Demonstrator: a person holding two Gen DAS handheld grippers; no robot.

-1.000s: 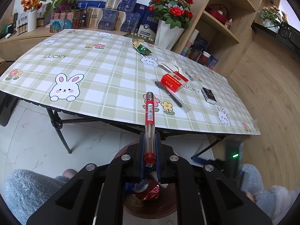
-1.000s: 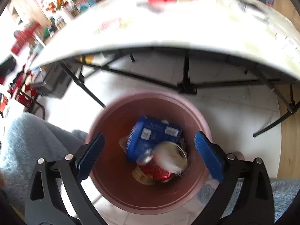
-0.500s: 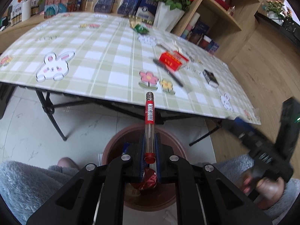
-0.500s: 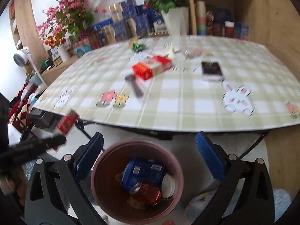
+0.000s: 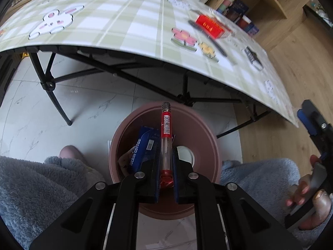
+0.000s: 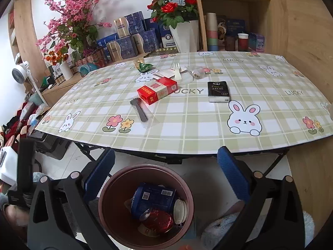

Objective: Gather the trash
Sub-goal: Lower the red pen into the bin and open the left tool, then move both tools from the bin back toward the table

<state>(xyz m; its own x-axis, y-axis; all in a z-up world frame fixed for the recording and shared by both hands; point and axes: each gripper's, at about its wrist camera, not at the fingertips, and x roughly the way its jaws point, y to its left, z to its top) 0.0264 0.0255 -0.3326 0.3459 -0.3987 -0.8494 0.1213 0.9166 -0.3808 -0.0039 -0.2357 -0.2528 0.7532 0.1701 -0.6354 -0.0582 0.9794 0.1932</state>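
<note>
My left gripper [image 5: 165, 160] is shut on a clear pen with a red label [image 5: 166, 125], which points down over the pink bin [image 5: 210, 145] on the floor. In the bin [image 6: 106, 204] lie a blue box [image 6: 154, 198], a crushed red can [image 6: 158, 220] and a white lid [image 6: 180, 208]. My right gripper [image 6: 166, 162] stands open and empty above the bin, facing the table. On the checked tablecloth [image 6: 187, 129] lie a red box [image 6: 158, 90], a wrapped black spoon [image 6: 140, 110], a black tissue pack [image 6: 218, 90], a white fork [image 6: 177, 73], a green wrapper [image 6: 143, 66] and crumpled clear plastic [image 6: 195, 71].
Black folding table legs [image 5: 47, 77] stand behind the bin. A person's knees in grey fleece [image 5: 41, 187] flank it, and a hand [image 5: 308, 193] holds the right gripper's handle. A vase of red roses [image 6: 183, 35], boxes and a wooden shelf [image 6: 233, 20] line the far side.
The left gripper sank and tipped downward, bringing the pen from in front of the tabletop to over the bin. The right gripper rose from inside the bin's mouth to face the tabletop.
</note>
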